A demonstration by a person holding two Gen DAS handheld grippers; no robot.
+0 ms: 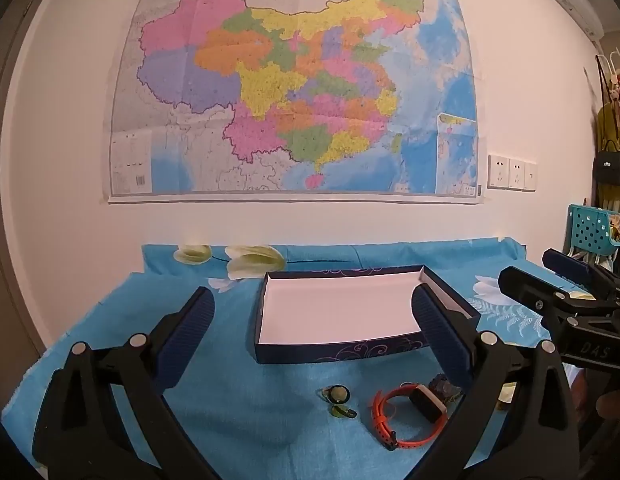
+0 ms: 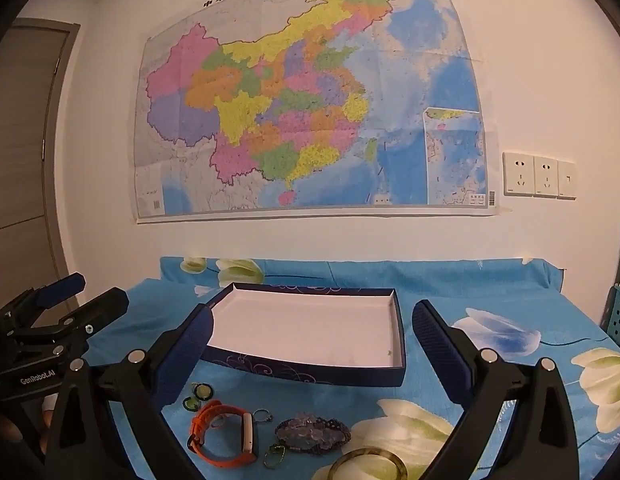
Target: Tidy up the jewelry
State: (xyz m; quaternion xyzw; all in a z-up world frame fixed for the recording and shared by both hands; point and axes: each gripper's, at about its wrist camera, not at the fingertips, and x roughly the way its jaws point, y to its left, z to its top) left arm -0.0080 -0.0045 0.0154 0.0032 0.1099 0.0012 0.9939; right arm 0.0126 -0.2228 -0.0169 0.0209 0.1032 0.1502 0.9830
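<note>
In the right wrist view, the left gripper [image 2: 82,300] enters at the left edge with its jaws parted and nothing between them. At lower centre the right gripper [image 2: 312,346] is spread wide and empty. Along the bottom lie green earrings [image 2: 198,396], an orange-strapped watch [image 2: 224,434], a purple bead bracelet [image 2: 312,434] and a jade bangle [image 2: 368,466]; the empty navy box [image 2: 310,372] sits above them on the blue floral cloth [image 2: 490,304]

In the right wrist view, the translucent green bangle [image 2: 368,467] runs off the bottom edge. In the left wrist view, a gripper finger hides part of the dark purple beaded bracelet [image 1: 444,387]. The small green pendants [image 2: 198,396] are too small to identify.
</note>
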